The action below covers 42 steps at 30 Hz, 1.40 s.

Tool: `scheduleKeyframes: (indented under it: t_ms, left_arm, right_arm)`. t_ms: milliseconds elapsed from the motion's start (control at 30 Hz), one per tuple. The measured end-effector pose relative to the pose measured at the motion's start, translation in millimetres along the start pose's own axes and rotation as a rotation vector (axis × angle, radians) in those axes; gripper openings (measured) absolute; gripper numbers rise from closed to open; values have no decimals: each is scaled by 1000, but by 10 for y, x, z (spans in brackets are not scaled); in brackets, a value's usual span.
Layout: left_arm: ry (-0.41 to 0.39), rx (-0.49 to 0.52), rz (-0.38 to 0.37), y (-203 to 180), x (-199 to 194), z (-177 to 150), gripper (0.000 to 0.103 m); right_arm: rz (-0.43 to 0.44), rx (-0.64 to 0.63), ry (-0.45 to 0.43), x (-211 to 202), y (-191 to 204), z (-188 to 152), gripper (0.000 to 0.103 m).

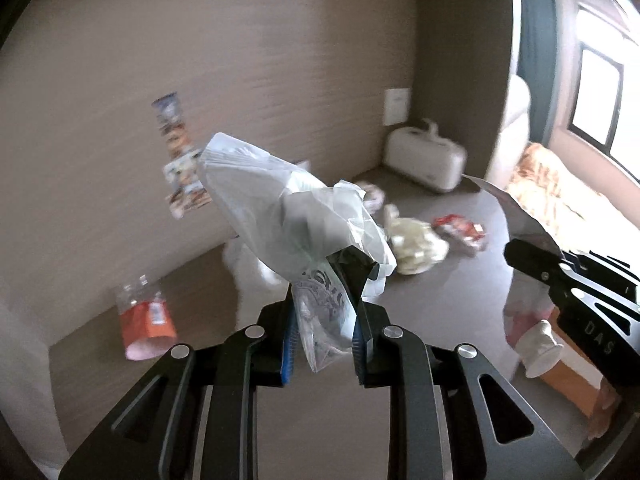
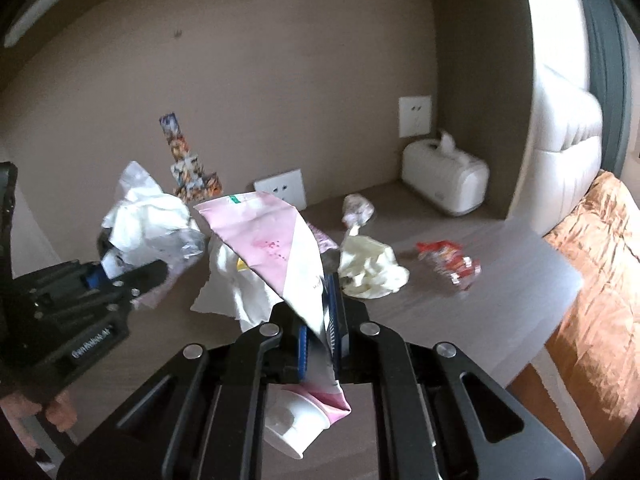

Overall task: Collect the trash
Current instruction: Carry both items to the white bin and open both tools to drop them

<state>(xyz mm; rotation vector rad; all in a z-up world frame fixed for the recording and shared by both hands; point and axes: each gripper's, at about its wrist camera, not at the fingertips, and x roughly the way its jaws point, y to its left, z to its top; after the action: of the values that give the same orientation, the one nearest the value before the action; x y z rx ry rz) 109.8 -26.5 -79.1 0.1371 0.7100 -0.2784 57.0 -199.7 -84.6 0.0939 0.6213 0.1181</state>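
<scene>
left gripper (image 1: 325,300): fingers clamped (something pinched between) | right gripper (image 2: 320,312): fingers clamped likewise, both raised

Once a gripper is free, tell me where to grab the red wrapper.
Take the red wrapper across its narrow crumpled middle, coming down from above. It lies flat and stretched out on the desk, apart from the cream bag, so a top pinch across the width looks easiest.

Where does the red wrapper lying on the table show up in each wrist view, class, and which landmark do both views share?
Left wrist view: the red wrapper lies right of centre, beyond the pale crumpled bag.
Right wrist view: the wrapper lies right of centre, to the right of that bag.
Shared landmark: the white tissue box in the back corner.
</scene>
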Motion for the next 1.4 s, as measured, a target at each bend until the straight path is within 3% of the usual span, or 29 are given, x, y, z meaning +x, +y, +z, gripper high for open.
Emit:
scheduleKeyframes:
  t_ms: [267, 467, 767, 1100, 1400]
  left_arm:
    - [1, 94, -113, -841, -52, 11, 22]
    - [34, 193, -235, -1617, 20, -85, 22]
    - [170, 336, -390, -2751, 388, -500, 22]
    - [352, 441, -528, -3451, 1291, -1290, 22]
    - [510, 560, -613, -4018, 2561, -2406, 22]
  right_arm:
    - [-92, 42, -28, -498, -585, -142, 10]
    - [-197, 129, 12, -804, -1206, -484, 10]
    - [-308, 271, 102, -942, -1967, -1136, 10]
    - [-321, 368, 211, -490, -2622, -1940, 10]
    - [-318, 440, 311, 491, -3283, -2979, 10]
